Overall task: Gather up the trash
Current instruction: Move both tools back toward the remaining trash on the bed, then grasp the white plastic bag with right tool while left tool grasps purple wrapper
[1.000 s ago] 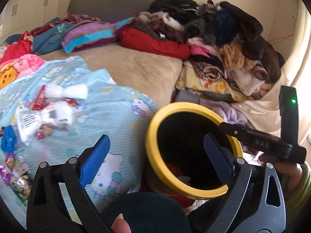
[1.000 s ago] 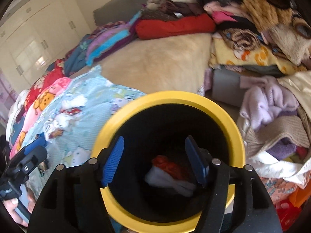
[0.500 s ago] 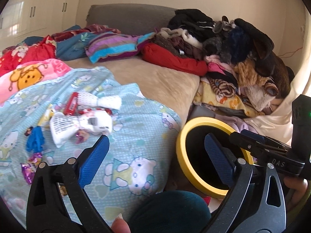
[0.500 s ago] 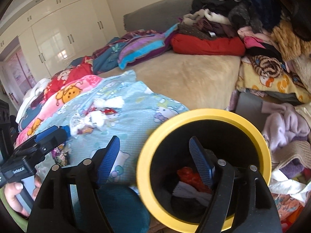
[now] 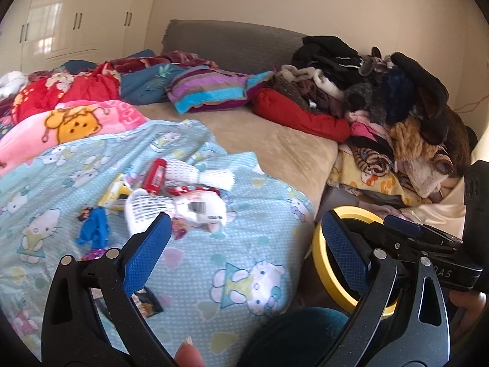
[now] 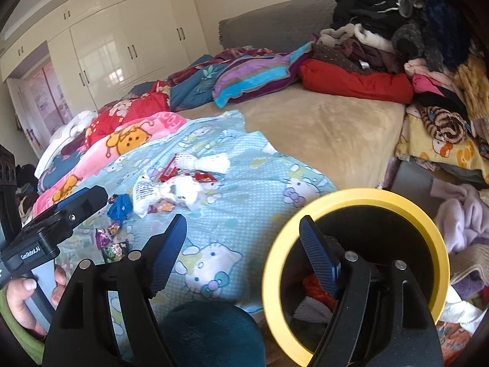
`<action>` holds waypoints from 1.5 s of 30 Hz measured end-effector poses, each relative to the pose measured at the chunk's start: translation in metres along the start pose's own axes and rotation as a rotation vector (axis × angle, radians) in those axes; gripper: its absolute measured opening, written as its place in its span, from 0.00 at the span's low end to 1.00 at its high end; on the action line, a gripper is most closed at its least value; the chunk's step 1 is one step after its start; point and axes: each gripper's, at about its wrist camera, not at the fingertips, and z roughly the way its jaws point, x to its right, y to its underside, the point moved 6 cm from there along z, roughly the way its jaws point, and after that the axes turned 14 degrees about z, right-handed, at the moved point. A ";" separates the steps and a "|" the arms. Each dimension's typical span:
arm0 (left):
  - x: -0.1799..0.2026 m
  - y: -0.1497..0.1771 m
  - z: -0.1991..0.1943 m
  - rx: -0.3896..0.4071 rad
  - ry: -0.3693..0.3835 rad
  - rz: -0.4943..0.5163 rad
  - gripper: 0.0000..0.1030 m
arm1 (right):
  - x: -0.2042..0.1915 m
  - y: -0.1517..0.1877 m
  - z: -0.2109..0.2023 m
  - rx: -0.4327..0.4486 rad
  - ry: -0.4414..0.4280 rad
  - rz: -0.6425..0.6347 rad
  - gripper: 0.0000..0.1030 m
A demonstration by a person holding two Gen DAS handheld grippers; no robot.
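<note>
A pile of trash lies on the light blue Hello Kitty sheet point(image 5: 244, 253): white foam nets point(image 5: 211, 177), a white wrapper point(image 5: 198, 209), a red wrapper point(image 5: 154, 175), a blue scrap point(image 5: 94, 229) and small candy wrappers point(image 6: 111, 238). A bin with a yellow rim point(image 6: 357, 195) stands beside the bed, with red and white trash point(image 6: 311, 299) inside; it also shows in the left wrist view point(image 5: 321, 263). My left gripper point(image 5: 244, 244) is open and empty, short of the pile. My right gripper point(image 6: 243, 250) is open and empty, between sheet and bin.
Heaped clothes point(image 5: 397, 107) fill the right side of the bed. Folded blankets point(image 5: 207, 91) and a pink blanket point(image 5: 70, 128) lie behind and left of the sheet. A teal knee point(image 6: 211, 333) sits in front. White wardrobes point(image 6: 116, 46) stand at the back.
Both grippers have swung left, away from the bin's mouth and toward the trash pile on the sheet. Both stay open and empty.
</note>
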 end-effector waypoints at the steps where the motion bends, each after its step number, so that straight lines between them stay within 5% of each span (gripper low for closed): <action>1: -0.005 0.000 -0.001 0.003 -0.006 -0.006 0.88 | -0.003 0.000 0.001 -0.001 -0.003 -0.005 0.72; 25: -0.090 0.009 -0.023 0.045 -0.148 -0.119 0.89 | -0.096 -0.014 0.076 -0.025 -0.078 -0.179 0.78; 45: -0.165 0.074 -0.005 -0.091 -0.261 -0.244 0.89 | -0.088 -0.006 0.186 -0.225 0.000 -0.064 0.78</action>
